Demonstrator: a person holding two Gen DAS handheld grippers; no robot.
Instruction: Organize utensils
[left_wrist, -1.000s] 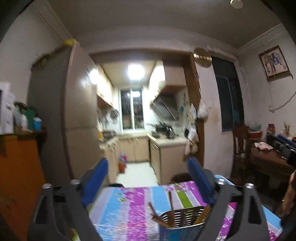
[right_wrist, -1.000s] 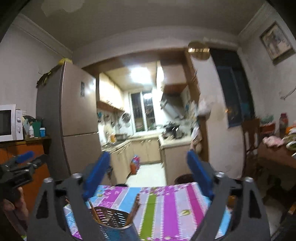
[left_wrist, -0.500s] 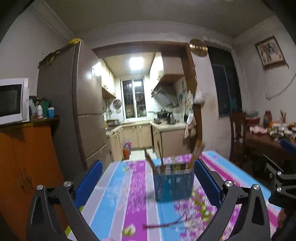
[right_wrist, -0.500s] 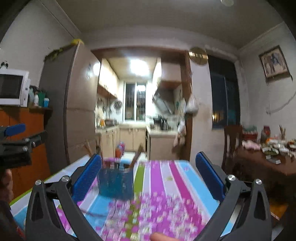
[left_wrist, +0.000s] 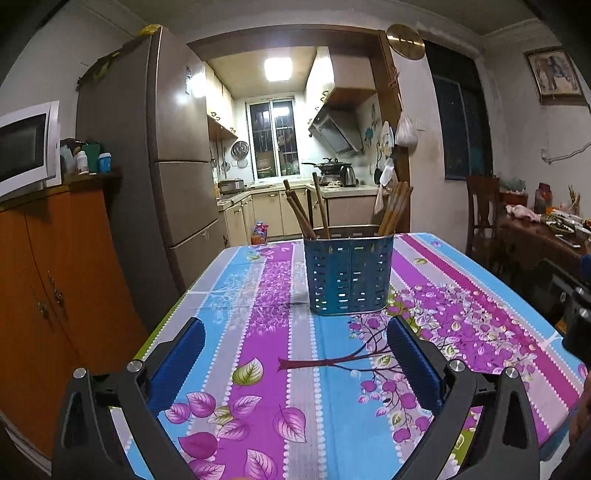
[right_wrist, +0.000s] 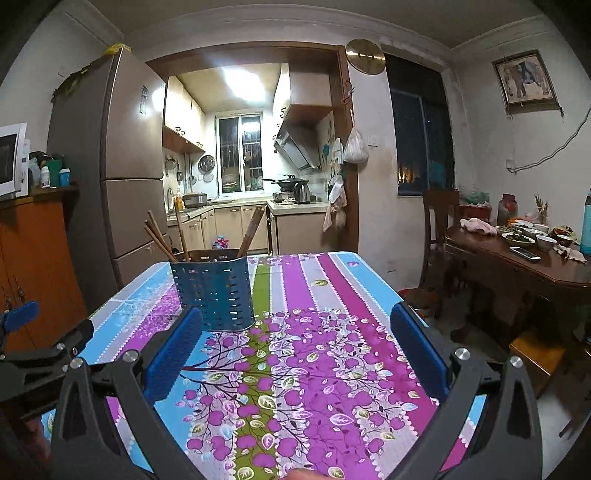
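Note:
A blue perforated utensil holder (left_wrist: 349, 275) stands upright on the flowered tablecloth (left_wrist: 258, 354), with several wooden chopsticks (left_wrist: 301, 214) leaning in it. It also shows in the right wrist view (right_wrist: 216, 293) at the left, chopsticks (right_wrist: 162, 242) sticking out. My left gripper (left_wrist: 295, 363) is open and empty, low over the table in front of the holder. My right gripper (right_wrist: 299, 349) is open and empty, to the right of the holder. The left gripper shows at the left edge of the right wrist view (right_wrist: 33, 354).
A fridge (left_wrist: 173, 177) and an orange cabinet (left_wrist: 55, 295) with a microwave (left_wrist: 26, 147) stand left of the table. A wooden dining table (right_wrist: 524, 262) with dishes and a chair (right_wrist: 439, 221) stand at the right. The kitchen lies behind.
Both grippers have pulled back and dropped low over the table. The holder, seen close below one second ago, now stands farther ahead on the cloth.

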